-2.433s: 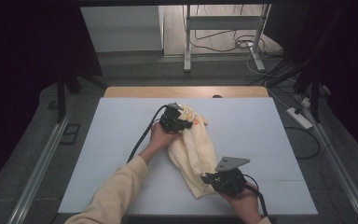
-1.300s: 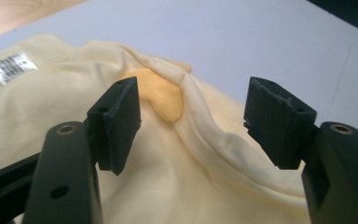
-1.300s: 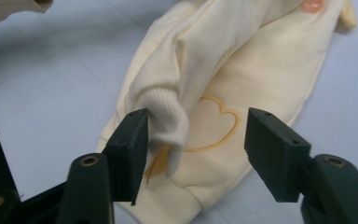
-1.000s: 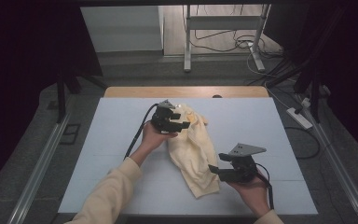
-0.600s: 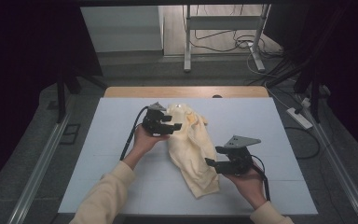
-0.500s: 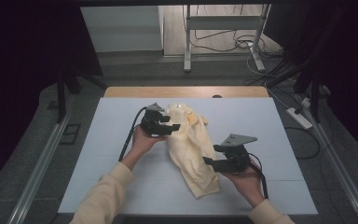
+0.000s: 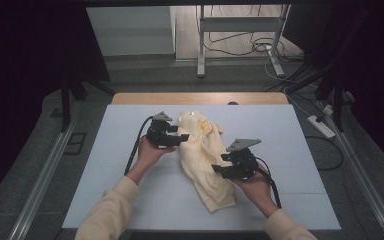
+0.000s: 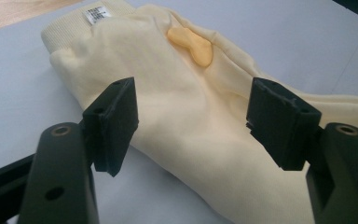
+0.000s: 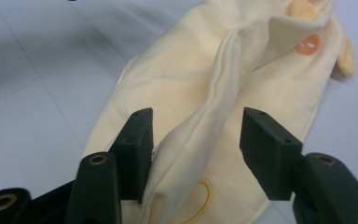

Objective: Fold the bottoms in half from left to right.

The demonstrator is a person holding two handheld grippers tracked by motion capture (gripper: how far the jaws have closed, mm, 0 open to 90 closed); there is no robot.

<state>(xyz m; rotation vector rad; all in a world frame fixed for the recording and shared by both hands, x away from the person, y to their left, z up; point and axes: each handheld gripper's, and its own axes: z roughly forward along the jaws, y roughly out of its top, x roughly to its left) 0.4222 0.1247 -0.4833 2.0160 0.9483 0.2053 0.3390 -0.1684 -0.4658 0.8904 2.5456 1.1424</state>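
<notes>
The white surface (image 7: 130, 200) in front of you carries a pale yellow garment (image 7: 205, 155) lying crumpled near its middle, running from the far centre toward your near right. Your left gripper (image 7: 176, 139) sits at the garment's far left edge with its fingers (image 8: 112, 122) spread wide and holding nothing, the cloth, its ribbed hem and white label (image 8: 96, 14) lying between and beyond them. Your right gripper (image 7: 219, 168) is at the garment's right side, fingers (image 9: 137, 149) released astride a raised fold, unclamped.
</notes>
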